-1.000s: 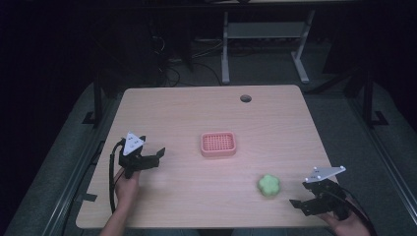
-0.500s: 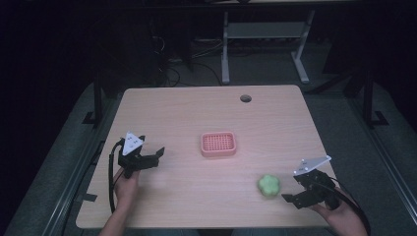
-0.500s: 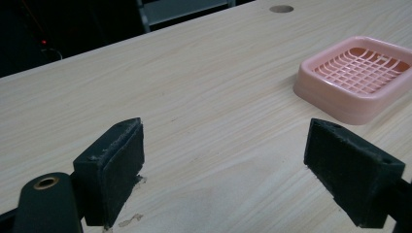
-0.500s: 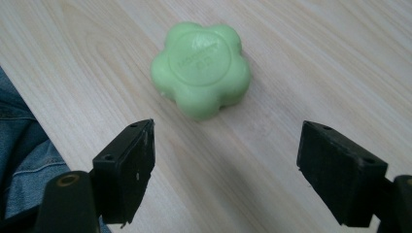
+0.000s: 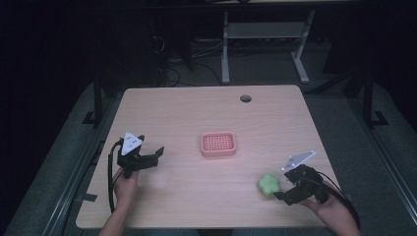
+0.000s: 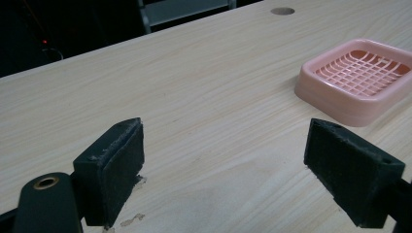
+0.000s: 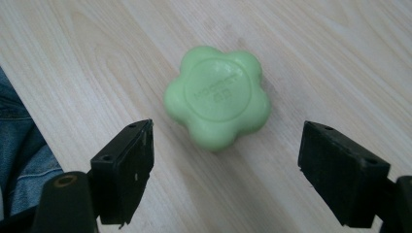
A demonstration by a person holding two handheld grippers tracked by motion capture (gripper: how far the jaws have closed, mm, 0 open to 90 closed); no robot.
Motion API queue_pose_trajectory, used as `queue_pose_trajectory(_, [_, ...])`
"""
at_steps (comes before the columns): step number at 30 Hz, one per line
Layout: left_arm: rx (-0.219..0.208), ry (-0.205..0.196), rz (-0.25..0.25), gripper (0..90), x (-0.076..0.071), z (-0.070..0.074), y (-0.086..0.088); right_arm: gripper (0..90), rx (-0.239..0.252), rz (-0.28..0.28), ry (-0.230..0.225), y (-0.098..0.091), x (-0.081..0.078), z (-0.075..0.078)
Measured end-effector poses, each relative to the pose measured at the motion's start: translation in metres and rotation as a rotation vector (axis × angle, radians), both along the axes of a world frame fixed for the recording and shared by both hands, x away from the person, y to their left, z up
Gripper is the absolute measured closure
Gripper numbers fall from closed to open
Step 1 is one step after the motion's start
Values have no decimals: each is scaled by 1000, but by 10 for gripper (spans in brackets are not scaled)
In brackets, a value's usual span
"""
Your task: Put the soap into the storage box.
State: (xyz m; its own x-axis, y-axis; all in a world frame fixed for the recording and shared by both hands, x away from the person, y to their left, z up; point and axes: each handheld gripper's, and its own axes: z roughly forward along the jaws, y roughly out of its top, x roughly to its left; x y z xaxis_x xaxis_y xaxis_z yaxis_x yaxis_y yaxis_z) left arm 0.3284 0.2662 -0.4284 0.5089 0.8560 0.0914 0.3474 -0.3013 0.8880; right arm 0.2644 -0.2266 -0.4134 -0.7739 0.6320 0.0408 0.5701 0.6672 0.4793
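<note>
**Right hand-held gripper closing in on the green soap**

Over the last second my right hand-held gripper (image 5: 284,188) has slid forward and to its left across the desk (image 5: 196,113), from well off the green flower-shaped soap (image 5: 268,184) to just beside it. In the right gripper view the soap (image 7: 217,96) lies flat on the wood ahead of the jaws and roughly centred between them, a little past their tips. The jaws stand wide, with nothing between them yet (there is room to spare on both sides of the soap).

I read that as the approach nearly done: a short push further forward should bring the soap between the pads, and then I can squeeze. The lobed edge may let it twist under pressure, so I would want the pads on opposite lobes.

My left hand-held gripper (image 5: 150,156) has not moved in that time; it is parked near its own edge of the desk, jaws wide and empty. The pink soap dish (image 6: 357,77) sits ahead of it and off to its right, well apart from the soap and empty, the likely place for the soap.
</note>
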Motion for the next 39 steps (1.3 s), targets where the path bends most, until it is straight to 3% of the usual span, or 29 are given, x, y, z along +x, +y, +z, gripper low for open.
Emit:
queue_pose_trajectory(16, [1,0,0,143,0,0,0,191,-46,40,28,21,12,-3])
queue_pose_trajectory(39, [-6,-2,1,143,0,0,1,192,-191,102,69,48,27,-21])
